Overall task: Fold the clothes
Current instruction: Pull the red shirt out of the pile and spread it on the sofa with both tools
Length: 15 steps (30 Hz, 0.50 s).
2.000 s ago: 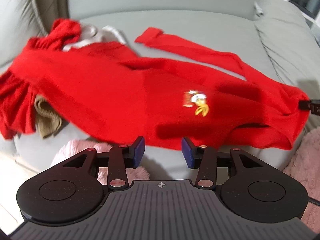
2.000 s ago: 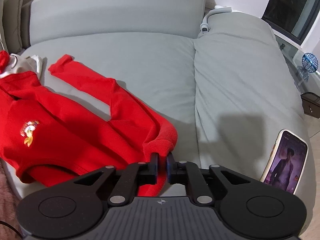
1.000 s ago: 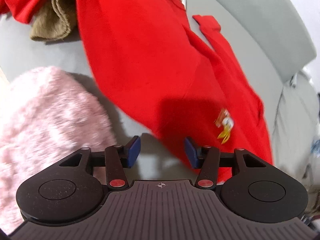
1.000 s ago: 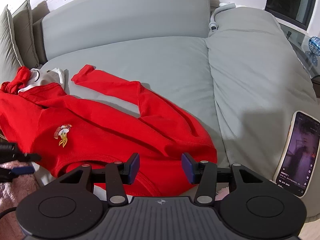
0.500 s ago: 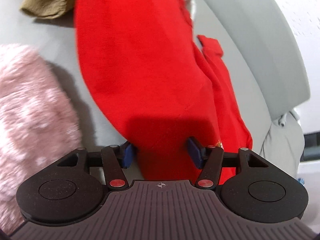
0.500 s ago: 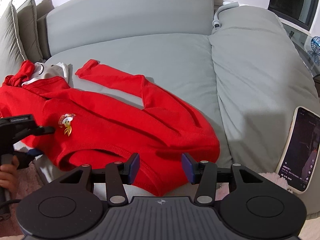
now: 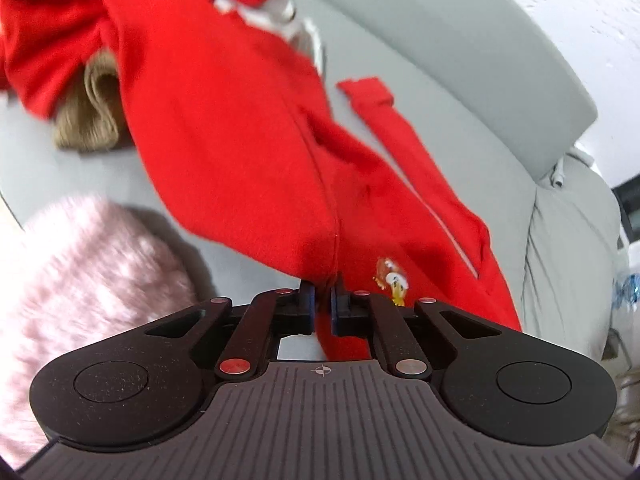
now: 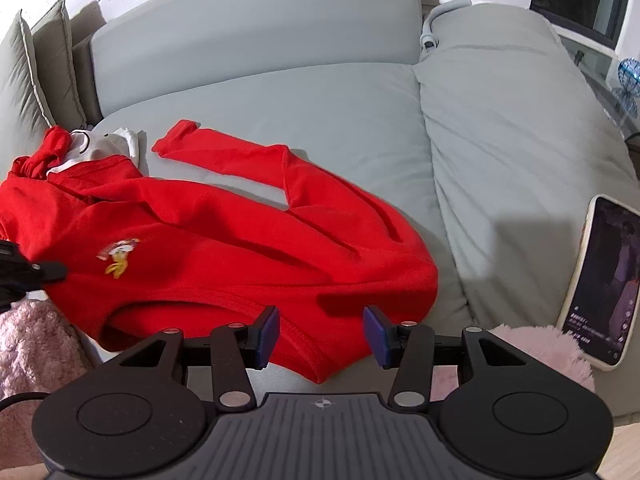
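Note:
A red sweatshirt (image 8: 240,248) with a small cartoon badge lies spread on the grey sofa seat (image 8: 320,120), one sleeve (image 8: 224,156) stretched toward the backrest. In the left wrist view my left gripper (image 7: 323,304) has its jaws closing, and its blue pads pinch a fold of the sweatshirt (image 7: 232,140) at its near edge, pulling the cloth up into a ridge. The same gripper (image 8: 24,272) shows at the left edge of the right wrist view. My right gripper (image 8: 320,334) hovers open over the hem at the sofa's front, nothing between its pads.
A tan garment (image 7: 88,120) lies partly under the red cloth. Pink fluffy fabric (image 7: 80,280) covers the sofa's front edge. A phone (image 8: 604,280) with a lit screen leans on the right cushion. White cloth (image 8: 104,144) sits at the sweatshirt's neck.
My left gripper has shut on the sweatshirt's near edge and risen, drawing the cloth into a fold. The right gripper has stayed open in place.

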Motion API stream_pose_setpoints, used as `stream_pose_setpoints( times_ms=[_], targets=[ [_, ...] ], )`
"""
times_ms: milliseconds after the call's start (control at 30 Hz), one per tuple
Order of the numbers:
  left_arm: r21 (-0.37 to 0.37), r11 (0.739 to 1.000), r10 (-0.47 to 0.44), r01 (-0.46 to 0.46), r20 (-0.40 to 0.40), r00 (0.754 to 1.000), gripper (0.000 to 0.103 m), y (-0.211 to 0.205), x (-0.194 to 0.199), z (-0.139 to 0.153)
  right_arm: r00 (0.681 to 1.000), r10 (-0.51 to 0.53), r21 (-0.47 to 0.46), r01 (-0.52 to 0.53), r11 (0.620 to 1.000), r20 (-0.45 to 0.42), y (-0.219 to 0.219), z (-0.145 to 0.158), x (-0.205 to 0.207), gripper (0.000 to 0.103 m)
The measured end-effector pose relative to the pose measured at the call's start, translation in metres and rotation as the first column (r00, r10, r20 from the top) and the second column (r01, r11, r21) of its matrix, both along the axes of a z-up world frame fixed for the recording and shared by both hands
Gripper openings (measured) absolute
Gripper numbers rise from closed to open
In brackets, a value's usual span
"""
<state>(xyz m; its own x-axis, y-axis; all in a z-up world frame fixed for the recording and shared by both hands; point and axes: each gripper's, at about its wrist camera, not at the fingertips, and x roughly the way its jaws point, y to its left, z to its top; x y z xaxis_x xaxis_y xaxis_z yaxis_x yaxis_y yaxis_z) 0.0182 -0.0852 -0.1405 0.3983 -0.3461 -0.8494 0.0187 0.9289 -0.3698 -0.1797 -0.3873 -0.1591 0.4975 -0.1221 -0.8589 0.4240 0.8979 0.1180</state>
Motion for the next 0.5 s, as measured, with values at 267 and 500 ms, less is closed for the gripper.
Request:
stream_pose_setpoints(
  times_ms=[267,500],
  targets=[
    [0.087,0.996,-0.033,0.032,0.004,0.999,0.006,0.019,0.001,0.002,1.0,0.017,0.04,-0.017,0.999,0.002,0.006,-0.003,0.003,0.049],
    [0.215,0.967,-0.146,0.138,0.018,0.989,0.007,0.007,-0.002,-0.015,1.0,0.003,0.059,-0.003,0.998,-0.002,0.005,-0.004,0.001,0.049]
  ],
)
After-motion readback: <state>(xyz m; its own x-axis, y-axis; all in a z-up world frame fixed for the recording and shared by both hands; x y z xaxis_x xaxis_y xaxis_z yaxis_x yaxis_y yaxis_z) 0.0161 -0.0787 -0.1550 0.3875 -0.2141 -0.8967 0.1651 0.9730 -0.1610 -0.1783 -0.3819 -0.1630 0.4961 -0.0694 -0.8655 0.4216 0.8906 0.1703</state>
